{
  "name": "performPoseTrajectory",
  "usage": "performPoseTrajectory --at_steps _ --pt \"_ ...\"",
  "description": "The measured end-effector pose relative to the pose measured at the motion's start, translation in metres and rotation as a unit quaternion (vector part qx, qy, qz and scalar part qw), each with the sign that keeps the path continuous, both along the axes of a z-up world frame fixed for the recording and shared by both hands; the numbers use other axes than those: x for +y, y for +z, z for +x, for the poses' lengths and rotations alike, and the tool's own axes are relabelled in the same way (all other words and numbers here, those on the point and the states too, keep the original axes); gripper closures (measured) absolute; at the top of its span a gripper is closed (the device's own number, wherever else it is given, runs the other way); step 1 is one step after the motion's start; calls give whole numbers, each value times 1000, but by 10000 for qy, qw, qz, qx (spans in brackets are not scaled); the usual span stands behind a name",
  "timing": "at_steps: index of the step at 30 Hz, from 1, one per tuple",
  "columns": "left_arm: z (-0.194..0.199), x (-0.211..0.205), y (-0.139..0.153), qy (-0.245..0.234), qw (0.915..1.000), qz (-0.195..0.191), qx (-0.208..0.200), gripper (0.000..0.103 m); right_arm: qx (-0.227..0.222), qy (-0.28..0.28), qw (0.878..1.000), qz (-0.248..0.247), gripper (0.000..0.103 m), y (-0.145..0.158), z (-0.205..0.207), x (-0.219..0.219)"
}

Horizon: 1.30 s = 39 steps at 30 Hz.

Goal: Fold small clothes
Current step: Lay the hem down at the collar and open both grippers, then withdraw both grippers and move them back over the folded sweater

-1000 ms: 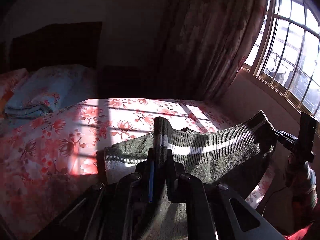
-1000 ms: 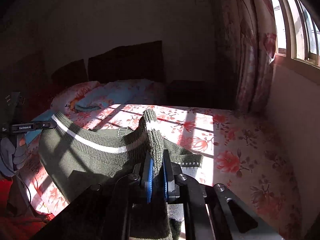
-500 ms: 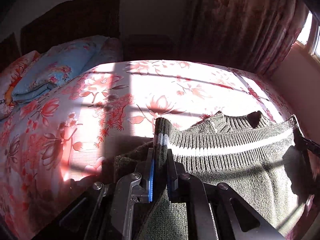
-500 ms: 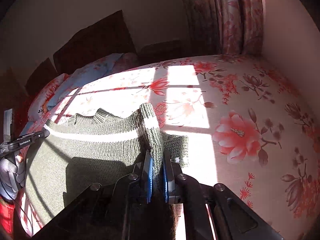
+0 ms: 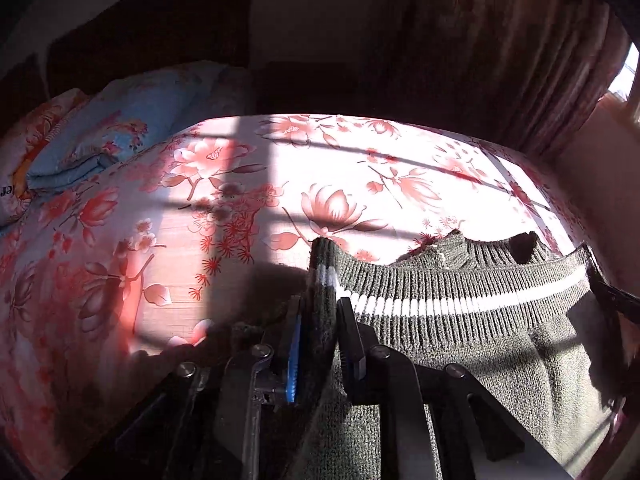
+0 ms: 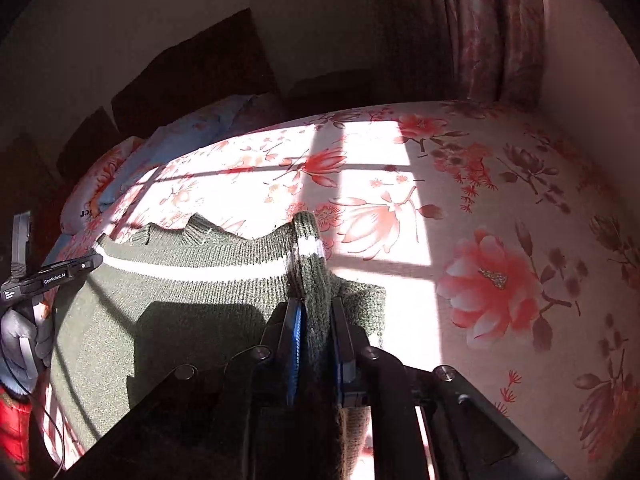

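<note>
Firmly clamped in the left gripper (image 5: 318, 320): one corner of the dark green sweater (image 5: 460, 344), its ribbed hem with a white stripe standing up out of the closed jaws and poking past the fingertips. Same at the right gripper (image 6: 316, 316): jaws pinched shut on the opposite hem corner of the sweater (image 6: 192, 304), a striped fold rising upright between the blue-padded fingers (image 6: 295, 336). Stretched between the two grippers, hem edge taut and roughly level, white stripe running straight across. Draped below that line, body of the garment falling toward the cameras. Behind the hem, collar ribbing peeking up, resting on the floral bedsheet (image 5: 168, 240). Also a sleeve end lying flat just right of the right gripper on the sunlit bedsheet (image 6: 500, 220). Seen from the right wrist, the left gripper (image 6: 86, 264) at the far hem corner, gloved hand (image 6: 20, 340) below it. Farther back, a folded blue quilt (image 5: 108, 136) near the headboard, curtain (image 5: 500, 52) at the right.
</note>
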State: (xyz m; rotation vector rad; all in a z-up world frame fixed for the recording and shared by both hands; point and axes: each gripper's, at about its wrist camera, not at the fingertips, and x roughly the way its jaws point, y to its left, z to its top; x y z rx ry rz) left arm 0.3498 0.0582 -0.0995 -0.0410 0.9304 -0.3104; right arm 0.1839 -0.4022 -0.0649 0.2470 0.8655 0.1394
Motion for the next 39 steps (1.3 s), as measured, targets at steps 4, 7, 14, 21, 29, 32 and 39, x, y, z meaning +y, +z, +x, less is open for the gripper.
performPoseTrajectory --at_steps 4,7,14,21,29,32,39 --pt "-25 10 30 427 9952 187 -860 0 145 -45 9987 -490 81 14 -11 11" --pt "-49 9 55 582 9880 -35 -1427 0 -366 -123 9922 -1187 80 37 -23 36" --pt "-43 -61 42 -194 9958 377 -818 0 -227 862 9881 -1250 73 27 13 133" --pt "-26 -77 -2 -429 9934 1052 -185 0 -53 927 9836 -1544 73 -4 24 152" --pt "-31 -49 -4 -301 9942 968 -358 0 159 -308 9961 -816 75 -1 28 58" --pt "-30 -54 -7 -272 9922 1144 -426 0 39 -207 9884 -1502 72 -4 26 80" --pt "-30 -53 -9 -211 9925 1136 -390 0 -48 -75 9929 -1188 72 -5 29 70"
